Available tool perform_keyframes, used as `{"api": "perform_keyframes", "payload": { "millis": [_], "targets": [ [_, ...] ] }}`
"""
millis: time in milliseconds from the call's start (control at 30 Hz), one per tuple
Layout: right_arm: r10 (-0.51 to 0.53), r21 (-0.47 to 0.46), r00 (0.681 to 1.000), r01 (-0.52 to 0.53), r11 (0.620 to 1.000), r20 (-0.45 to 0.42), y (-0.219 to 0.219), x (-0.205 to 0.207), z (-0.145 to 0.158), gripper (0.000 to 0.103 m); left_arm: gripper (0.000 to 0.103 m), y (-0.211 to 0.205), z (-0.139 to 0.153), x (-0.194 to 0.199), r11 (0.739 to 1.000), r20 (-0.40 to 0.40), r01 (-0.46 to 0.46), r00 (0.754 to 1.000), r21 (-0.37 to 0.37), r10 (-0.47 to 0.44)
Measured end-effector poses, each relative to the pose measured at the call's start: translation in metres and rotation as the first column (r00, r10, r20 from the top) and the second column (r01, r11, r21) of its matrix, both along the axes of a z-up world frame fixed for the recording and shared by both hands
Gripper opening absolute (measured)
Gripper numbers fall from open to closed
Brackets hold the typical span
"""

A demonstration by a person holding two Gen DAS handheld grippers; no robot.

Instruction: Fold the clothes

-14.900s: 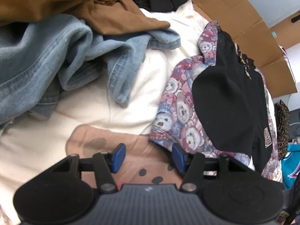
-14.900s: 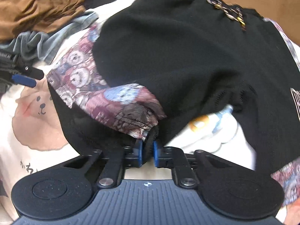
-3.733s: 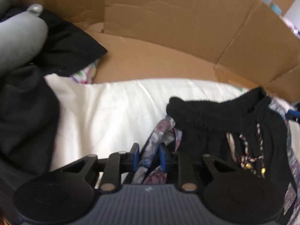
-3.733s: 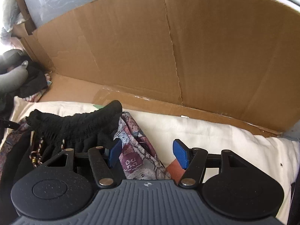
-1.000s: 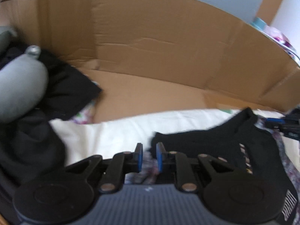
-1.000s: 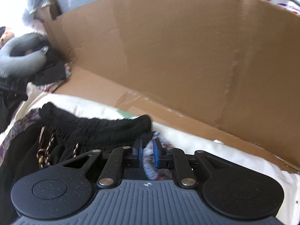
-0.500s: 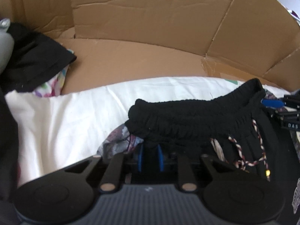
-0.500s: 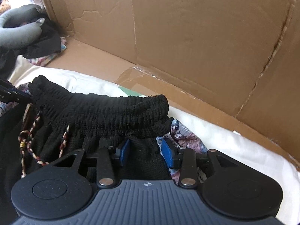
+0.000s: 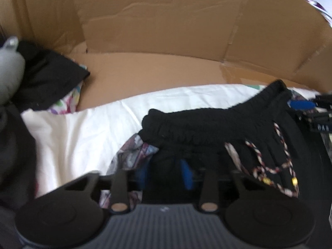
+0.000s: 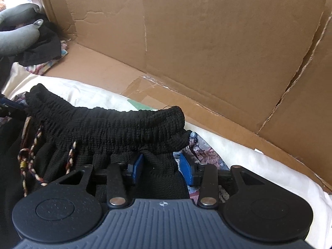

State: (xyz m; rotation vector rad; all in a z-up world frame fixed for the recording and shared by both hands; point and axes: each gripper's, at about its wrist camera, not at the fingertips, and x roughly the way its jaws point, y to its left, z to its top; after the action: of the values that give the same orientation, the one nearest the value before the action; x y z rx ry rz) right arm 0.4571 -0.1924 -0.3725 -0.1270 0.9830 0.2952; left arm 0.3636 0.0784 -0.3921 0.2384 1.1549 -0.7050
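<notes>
Black knit shorts lie with their ribbed waistband (image 9: 197, 124) (image 10: 116, 124) toward the cardboard wall, braided drawstring (image 9: 280, 166) (image 10: 31, 161) on top. They rest on a bear-print garment (image 9: 132, 151) (image 10: 203, 147) over a white sheet (image 9: 83, 132). My left gripper (image 9: 165, 174) is open just behind the waistband's left end, with black cloth lying loose between its jaws. At the right end, my right gripper (image 10: 161, 169) is open too, astride a fold of the same cloth. A blue right fingertip (image 9: 303, 104) shows in the left wrist view.
A tall cardboard wall (image 9: 166, 31) (image 10: 207, 41) and its floor flap close off the far side. At the left sit a grey cushion-like thing (image 9: 8, 70) (image 10: 16, 39) and a heap of dark clothes (image 9: 47, 78) (image 10: 41, 45).
Both grippers, shut a second ago, have let go of the waistband; the right opened first, the left in the last half second. The shorts now lie flat on the patterned garment.
</notes>
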Motion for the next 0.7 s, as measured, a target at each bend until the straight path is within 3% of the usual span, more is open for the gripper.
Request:
{"api": "perform_keyframes", "payload": {
  "millis": [400,700],
  "targets": [
    [0.087,0.045,0.994,-0.09,0.995,0.066,-0.012,-0.057,0.038,0.046,0.048,0.044,0.034,-0.022,0.999,0.04,-0.049,0.998,-0.008,0.05],
    [0.089,0.028,0.996,-0.09,0.996,0.02,-0.038,-0.089,0.01,0.046,0.041,0.067,0.007,-0.044,0.999,0.001,-0.012,1.0,0.034,0.012]
  ]
}}
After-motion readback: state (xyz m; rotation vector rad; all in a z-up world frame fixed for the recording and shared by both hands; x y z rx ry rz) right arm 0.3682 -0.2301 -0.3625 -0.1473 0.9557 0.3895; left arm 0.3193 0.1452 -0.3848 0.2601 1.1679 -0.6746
